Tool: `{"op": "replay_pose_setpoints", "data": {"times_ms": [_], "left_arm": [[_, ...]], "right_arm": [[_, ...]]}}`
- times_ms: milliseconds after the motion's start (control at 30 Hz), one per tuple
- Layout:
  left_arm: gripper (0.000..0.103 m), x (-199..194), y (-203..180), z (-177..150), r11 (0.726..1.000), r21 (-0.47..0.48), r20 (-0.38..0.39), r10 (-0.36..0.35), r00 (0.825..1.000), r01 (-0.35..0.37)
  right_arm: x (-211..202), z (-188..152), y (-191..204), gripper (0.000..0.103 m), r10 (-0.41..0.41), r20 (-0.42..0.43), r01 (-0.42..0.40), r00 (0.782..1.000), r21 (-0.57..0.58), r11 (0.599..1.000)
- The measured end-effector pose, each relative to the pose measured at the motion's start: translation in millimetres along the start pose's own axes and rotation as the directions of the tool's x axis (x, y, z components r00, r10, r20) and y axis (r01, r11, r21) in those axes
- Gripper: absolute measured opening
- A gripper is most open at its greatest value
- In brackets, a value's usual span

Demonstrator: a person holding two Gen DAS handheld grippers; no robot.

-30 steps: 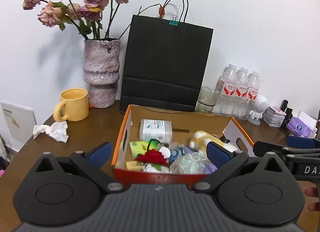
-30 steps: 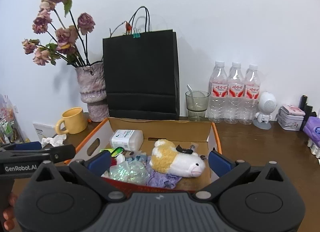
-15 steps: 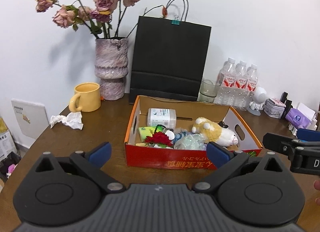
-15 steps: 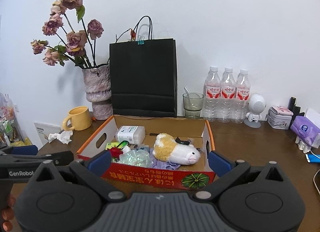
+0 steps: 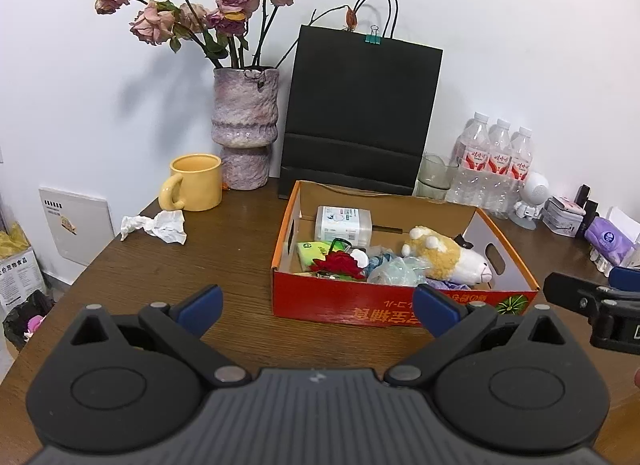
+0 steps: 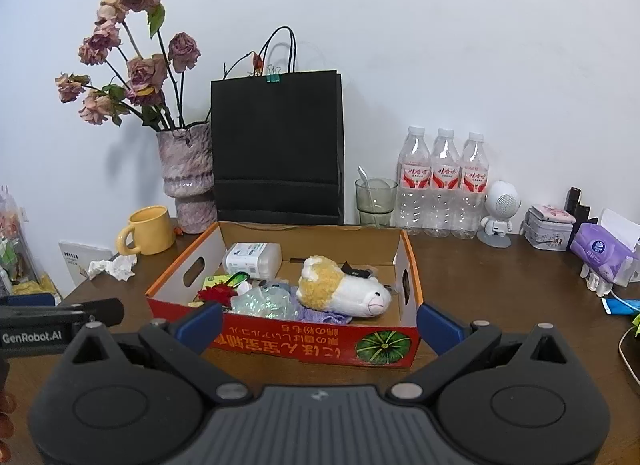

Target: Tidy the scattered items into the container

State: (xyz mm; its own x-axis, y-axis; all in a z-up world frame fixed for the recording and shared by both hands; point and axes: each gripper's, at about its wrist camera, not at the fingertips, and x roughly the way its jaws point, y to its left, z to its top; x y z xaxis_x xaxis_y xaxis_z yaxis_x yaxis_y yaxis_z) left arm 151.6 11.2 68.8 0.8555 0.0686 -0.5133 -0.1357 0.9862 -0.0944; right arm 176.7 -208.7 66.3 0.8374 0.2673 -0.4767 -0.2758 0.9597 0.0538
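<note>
Crumpled tissue is being left near the counter's left edge, beside the yellow mug; judged light, soft, pinchable anywhere. Cardboard box is being kept mid-counter. Left claw and right claw are being held released, empty.

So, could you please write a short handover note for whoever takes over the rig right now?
Left gripper: open, empty, held in front of the box.
Right gripper: open, empty, also in front of the box.
Cardboard box sits mid-table and holds the plush toy, wipes pack, red flower, a clear crinkled bag and other small items.
Done: these items are in the box.
Possibly left: the crumpled tissue on the table beside the yellow mug. Bottles, vase and bag along the wall look like fixtures.
</note>
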Motion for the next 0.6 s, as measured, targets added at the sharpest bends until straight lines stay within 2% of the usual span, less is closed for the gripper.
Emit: {"op": "replay_pose_setpoints", "data": {"times_ms": [100,600], "left_arm": [[0.103,1.3,-1.2,-2.8,1.000,0.006,-0.011,-0.006,1.000,0.006],[0.103,1.9,-3.6,-7.0,1.000,0.016,-0.034,-0.012,0.999,0.012]], "right_arm": [[1.8,0.6,-0.9,0.103,0.023,-0.024,-0.023,0.999,0.028,0.999],[1.1,0.3,-0.5,0.103,0.009,-0.045,-0.008,0.999,0.024,1.000]]}}
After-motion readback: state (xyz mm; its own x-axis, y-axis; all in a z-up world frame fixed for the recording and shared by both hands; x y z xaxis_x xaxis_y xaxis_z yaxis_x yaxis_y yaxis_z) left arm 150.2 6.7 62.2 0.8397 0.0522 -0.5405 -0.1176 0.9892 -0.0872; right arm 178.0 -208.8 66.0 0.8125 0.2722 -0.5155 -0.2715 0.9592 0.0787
